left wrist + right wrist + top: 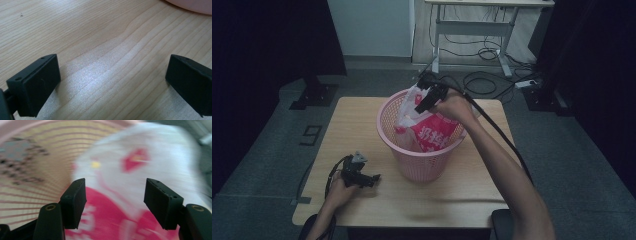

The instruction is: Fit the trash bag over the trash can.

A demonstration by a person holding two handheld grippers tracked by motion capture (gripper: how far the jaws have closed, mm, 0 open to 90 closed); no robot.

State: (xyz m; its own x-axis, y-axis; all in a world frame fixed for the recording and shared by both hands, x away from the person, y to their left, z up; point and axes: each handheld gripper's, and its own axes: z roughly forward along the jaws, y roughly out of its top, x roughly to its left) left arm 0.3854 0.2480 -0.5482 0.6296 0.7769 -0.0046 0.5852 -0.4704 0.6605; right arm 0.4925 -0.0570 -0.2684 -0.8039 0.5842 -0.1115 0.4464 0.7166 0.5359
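Observation:
A pink slatted basket (424, 162) stands in the middle of the wooden table (362, 125). A red-and-white plastic bag (432, 134) sits inside it, its white top sticking up at the far rim. My right gripper (422, 102) hovers over the basket's far side, open, its jaws spread in front of the blurred bag (140, 162) with the basket wall (35, 170) to their left. My left gripper (371, 178) rests low near the table's front left, open, with bare wood (110, 62) between its jaws and the basket's base (192, 5) just ahead.
The table is small, with floor all around. A desk frame (472, 30) and loose cables (484, 80) lie beyond the far edge. Dark stands flank the table at left (314, 92) and right (547, 95).

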